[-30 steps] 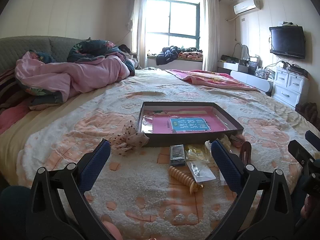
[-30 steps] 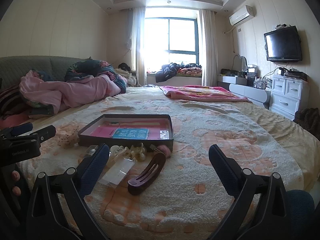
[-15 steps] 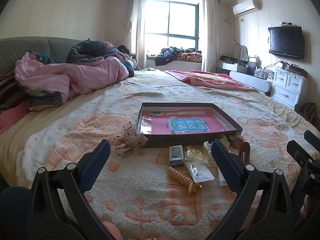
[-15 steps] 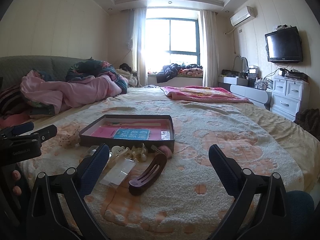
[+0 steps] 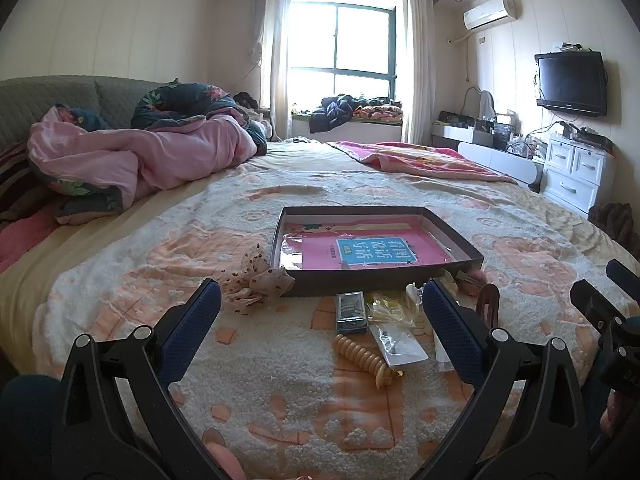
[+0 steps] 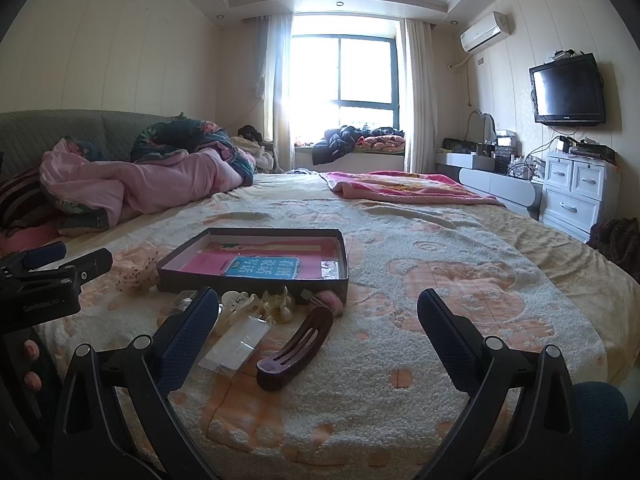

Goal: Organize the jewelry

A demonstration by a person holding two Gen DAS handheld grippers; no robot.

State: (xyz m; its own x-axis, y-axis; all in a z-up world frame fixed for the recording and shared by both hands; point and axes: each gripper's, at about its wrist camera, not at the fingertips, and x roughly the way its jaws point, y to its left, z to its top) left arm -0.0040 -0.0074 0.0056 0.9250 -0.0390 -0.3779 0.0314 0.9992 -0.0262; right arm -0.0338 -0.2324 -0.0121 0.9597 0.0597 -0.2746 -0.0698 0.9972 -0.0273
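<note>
A dark shallow box with a pink and blue book inside lies on the bed; it also shows in the right wrist view. In front of it lie a dotted fabric bow, a small dark case, a beige spiral hair tie, clear packets, pale claw clips and a maroon hair clip. My left gripper is open and empty, just short of the items. My right gripper is open and empty, with the maroon clip between its fingers' lines.
The bed has a cream and peach fleece blanket. A pink quilt heap lies at the back left, a pink blanket at the back right. White drawers and a wall television stand to the right.
Both grippers have shifted only slightly; the scene sits a little lower and closer in each view. Nothing was picked up or moved.
</note>
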